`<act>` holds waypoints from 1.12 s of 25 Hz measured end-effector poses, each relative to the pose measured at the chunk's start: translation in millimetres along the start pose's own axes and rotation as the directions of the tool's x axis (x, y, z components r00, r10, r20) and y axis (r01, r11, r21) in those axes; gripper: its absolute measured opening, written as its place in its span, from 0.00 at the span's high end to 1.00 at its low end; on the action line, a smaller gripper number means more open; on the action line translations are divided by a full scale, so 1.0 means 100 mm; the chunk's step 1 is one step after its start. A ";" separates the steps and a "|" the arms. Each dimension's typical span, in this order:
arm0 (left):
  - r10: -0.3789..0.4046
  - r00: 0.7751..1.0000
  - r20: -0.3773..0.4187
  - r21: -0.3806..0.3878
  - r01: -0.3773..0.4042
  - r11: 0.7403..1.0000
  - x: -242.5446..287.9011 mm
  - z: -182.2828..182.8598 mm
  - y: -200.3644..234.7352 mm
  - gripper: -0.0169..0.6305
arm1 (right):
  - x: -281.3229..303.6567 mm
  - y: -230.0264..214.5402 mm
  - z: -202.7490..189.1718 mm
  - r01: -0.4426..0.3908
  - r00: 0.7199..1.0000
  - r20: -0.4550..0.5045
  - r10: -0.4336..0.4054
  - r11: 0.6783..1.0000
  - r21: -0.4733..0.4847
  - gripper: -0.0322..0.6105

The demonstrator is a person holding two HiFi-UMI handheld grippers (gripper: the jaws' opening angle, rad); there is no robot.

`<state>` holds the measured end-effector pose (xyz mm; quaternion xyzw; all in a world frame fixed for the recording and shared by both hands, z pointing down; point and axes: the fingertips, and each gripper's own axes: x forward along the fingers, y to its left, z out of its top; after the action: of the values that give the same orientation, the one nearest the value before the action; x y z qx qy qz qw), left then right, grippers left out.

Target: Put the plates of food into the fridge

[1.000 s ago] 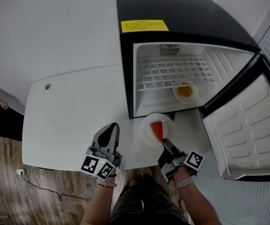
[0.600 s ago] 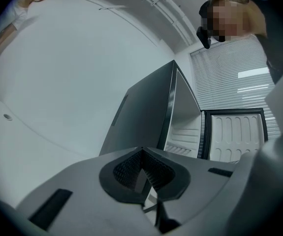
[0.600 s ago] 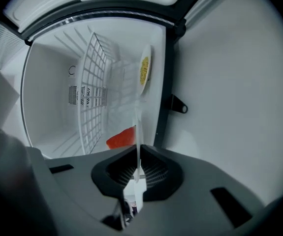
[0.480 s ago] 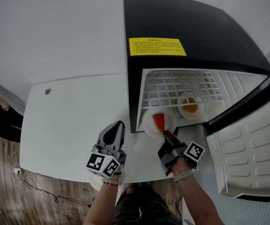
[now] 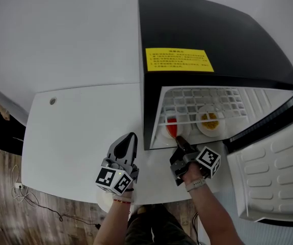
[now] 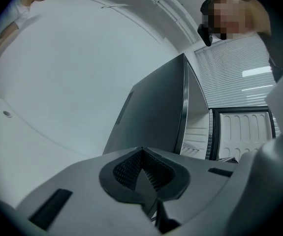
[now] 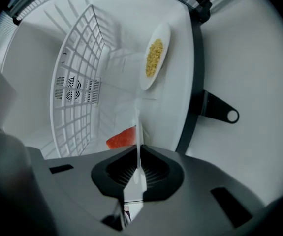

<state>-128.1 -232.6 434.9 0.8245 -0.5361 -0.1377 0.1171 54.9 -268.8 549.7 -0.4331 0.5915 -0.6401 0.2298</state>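
The plate with the red slice of food (image 5: pixel 170 126) sits just inside the open fridge (image 5: pixel 212 29), in the lower space under the white wire shelf (image 5: pixel 202 97), at the left of the compartment. The right tongs (image 5: pixel 179 140) pinch its near rim: in the right gripper view the plate's thin white edge (image 7: pixel 137 132) runs straight between the two pads, which are clamped on it, and the red slice (image 7: pixel 121 137) shows just to one side of that edge (whether the plate's base already touches the fridge floor is not clear). To its right, apart from it, a second plate with yellow food (image 5: pixel 210 121) lies on the fridge floor; the right gripper view shows it further in (image 7: pixel 155 57).

The fridge is black outside and white inside, with a yellow label (image 5: pixel 179 59) on top, and its door (image 5: pixel 273 172) is swung wide open at the right.

The left tongs (image 5: pixel 130 137) hang over the white tabletop (image 5: pixel 70 131), near its front edge and left of the fridge, holding nothing. In the left gripper view their pads (image 6: pixel 143 173) are pressed together, pointing toward the fridge's dark side.
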 end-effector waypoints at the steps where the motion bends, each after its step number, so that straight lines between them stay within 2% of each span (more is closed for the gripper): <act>1: 0.000 1.000 0.002 -0.002 0.000 1.000 0.01 0.00 0.00 0.96 | 0.02 0.01 0.00 0.007 1.000 -0.002 -0.007 1.000 -0.013 0.93; 8: -0.015 1.000 0.015 -0.009 0.016 1.000 0.06 -0.02 -0.01 0.96 | 0.12 0.04 0.06 0.079 0.996 -0.018 -0.083 0.985 -0.154 0.93; 12: -0.017 1.000 0.017 -0.013 0.018 1.000 0.05 -0.01 -0.01 0.96 | 0.15 0.06 0.10 0.138 0.989 -0.012 -0.146 0.954 -0.267 0.93; 14: -0.017 1.000 0.018 -0.016 0.017 1.000 0.05 0.00 -0.01 0.96 | 0.14 0.08 0.12 0.170 0.984 0.004 -0.178 0.928 -0.331 0.92; 16: -0.018 1.000 0.021 -0.018 0.019 1.000 0.05 0.00 -0.01 0.96 | 0.13 0.08 0.16 0.218 0.974 0.034 -0.224 0.885 -0.411 0.89; 20: -0.016 1.000 0.024 -0.022 0.017 1.000 0.03 0.00 0.00 0.96 | 0.12 0.09 0.23 0.296 0.951 0.096 -0.295 0.767 -0.570 0.83; 24: -0.010 1.000 0.020 -0.027 0.010 1.000 0.03 0.01 0.01 0.96 | 0.12 0.03 0.23 0.321 0.937 0.111 -0.330 0.696 -0.642 0.81; 28: -0.010 1.000 0.021 -0.029 0.010 1.000 0.02 0.00 0.02 0.96 | 0.11 0.03 0.26 0.349 0.924 0.163 -0.345 0.591 -0.727 0.77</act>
<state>-129.1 -235.0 435.4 0.8240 -0.5311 -0.1545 0.1227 70.0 -292.4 547.7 -0.5965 0.7042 -0.3732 -0.0950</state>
